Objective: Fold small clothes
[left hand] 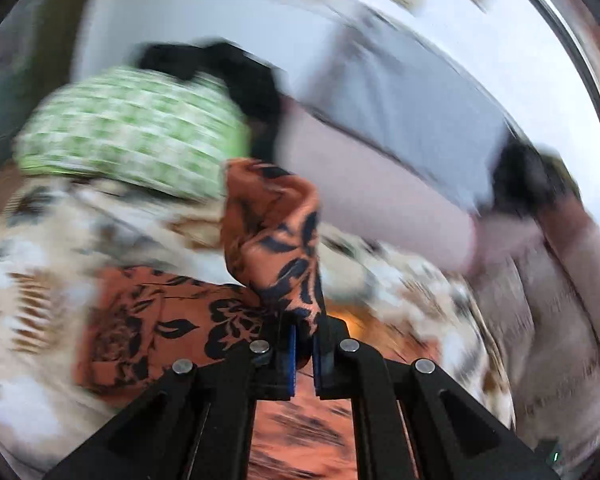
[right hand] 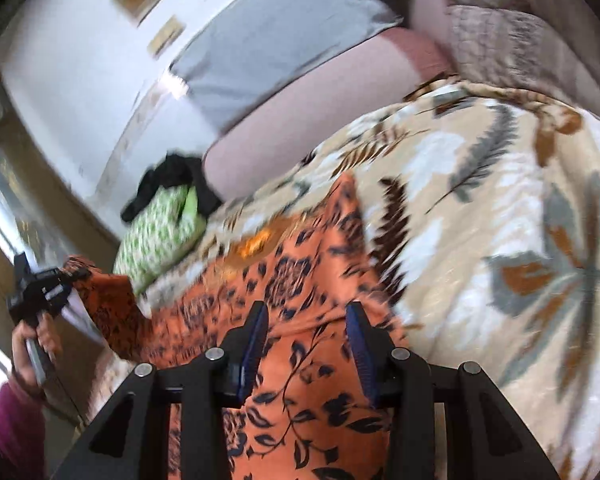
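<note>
Spread over the bed is a cream blanket point(right hand: 500, 184) printed with grey and brown leaves, with a white wall point(right hand: 76, 56) behind. On it lies an orange garment point(right hand: 300, 280) with dark flowers. One end of it is lifted off the blanket, clamped between the closed jaws of the left gripper point(left hand: 305, 334), which a hand point(right hand: 34, 334) holds at the bed's edge. The right gripper point(right hand: 307, 344) hangs over the flat part of the garment, jaws apart, gripping nothing. Near the wall sits a green-and-white bundle point(left hand: 132, 128) with a black cloth point(left hand: 236, 76) touching it
</note>
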Action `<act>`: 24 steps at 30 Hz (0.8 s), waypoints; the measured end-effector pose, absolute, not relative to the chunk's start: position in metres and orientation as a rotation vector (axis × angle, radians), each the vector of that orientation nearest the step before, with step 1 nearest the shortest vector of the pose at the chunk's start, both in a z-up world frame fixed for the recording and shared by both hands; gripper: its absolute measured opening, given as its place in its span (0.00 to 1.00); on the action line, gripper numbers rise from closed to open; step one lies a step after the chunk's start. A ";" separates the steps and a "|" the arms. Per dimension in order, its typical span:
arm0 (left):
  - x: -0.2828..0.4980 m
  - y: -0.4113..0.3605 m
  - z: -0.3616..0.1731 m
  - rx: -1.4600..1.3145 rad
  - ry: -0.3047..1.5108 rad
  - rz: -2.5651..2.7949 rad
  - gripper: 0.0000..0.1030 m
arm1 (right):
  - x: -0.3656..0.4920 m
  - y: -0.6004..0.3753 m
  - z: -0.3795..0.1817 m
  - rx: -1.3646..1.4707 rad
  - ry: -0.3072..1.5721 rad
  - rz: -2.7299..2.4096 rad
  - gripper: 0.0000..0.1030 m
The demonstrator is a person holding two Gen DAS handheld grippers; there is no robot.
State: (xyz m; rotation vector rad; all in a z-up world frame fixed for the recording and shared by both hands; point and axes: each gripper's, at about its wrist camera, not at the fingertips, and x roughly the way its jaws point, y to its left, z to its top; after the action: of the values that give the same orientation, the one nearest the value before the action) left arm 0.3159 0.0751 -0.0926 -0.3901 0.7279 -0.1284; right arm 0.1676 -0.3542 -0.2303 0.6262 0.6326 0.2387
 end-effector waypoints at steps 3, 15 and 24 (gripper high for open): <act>0.330 -0.022 -0.114 -0.317 0.852 -0.284 0.05 | 0.162 -0.380 -0.222 0.704 0.579 0.219 0.42; 0.277 -0.008 -0.124 -0.153 0.831 -0.305 0.71 | 0.163 -0.387 -0.213 0.754 0.585 0.289 0.62; 0.284 0.133 -0.227 -0.021 0.977 0.209 0.71 | 0.246 -0.303 -0.236 0.584 0.866 0.342 0.61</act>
State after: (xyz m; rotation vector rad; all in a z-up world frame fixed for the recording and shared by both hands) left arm 0.2842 0.1333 -0.2270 -0.0209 0.9767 0.2093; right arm 0.2459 -0.3026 -0.2364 0.5839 0.8661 0.3421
